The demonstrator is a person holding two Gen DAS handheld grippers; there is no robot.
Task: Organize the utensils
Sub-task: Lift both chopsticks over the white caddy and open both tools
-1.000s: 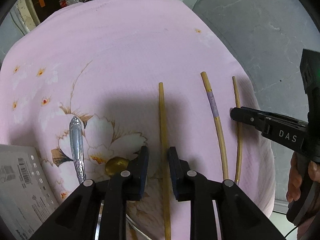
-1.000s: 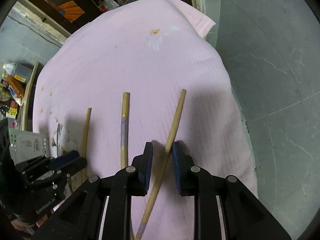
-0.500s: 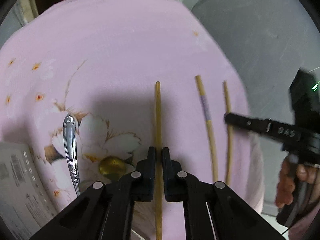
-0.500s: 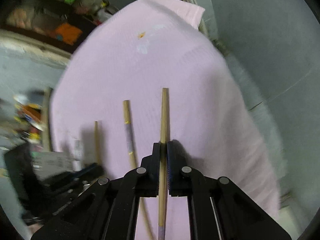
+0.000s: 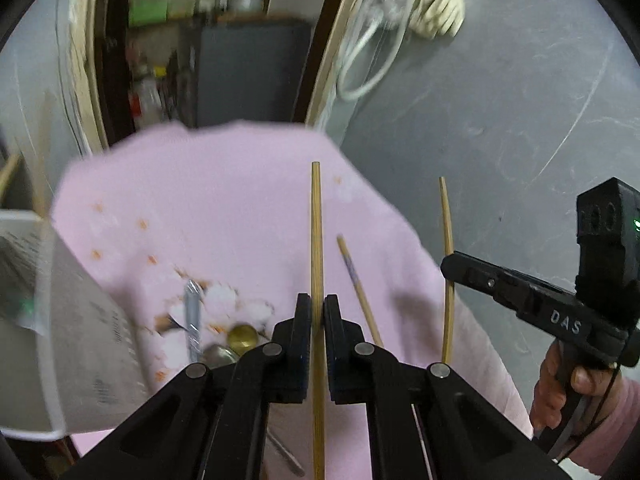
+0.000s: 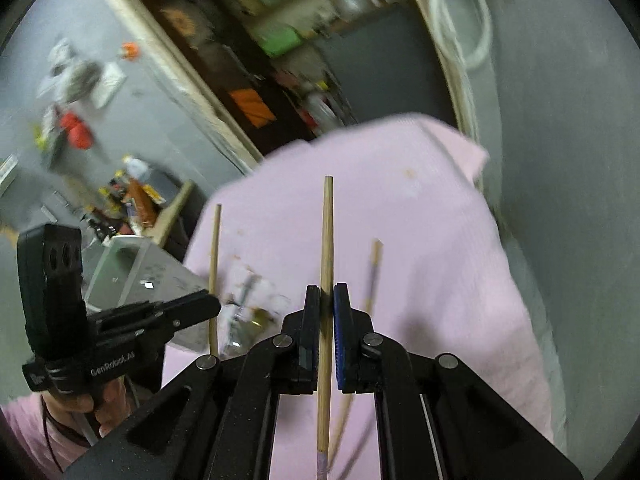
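Note:
My left gripper [image 5: 317,305] is shut on a plain bamboo chopstick [image 5: 316,220], held off the pink flowered cloth [image 5: 240,208]. In the right wrist view my right gripper [image 6: 327,297] is shut on a second chopstick [image 6: 327,224], also raised above the cloth [image 6: 432,248]. Each gripper shows in the other's view: the right gripper [image 5: 447,267] at the right with its chopstick [image 5: 446,220], the left gripper [image 6: 214,303] at the left with its chopstick [image 6: 215,240]. A third chopstick [image 5: 358,280] with a purple band lies on the cloth between them.
A silver spoon [image 5: 192,312] and a small gold round piece [image 5: 242,336] lie on the cloth's flower print. A white printed box [image 5: 60,320] stands at the left edge. Grey floor surrounds the cloth; cluttered shelves [image 6: 280,40] stand behind it.
Both grippers closed on a chopstick each and lifted them off the cloth. Both views have tipped upward, so the room behind shows.

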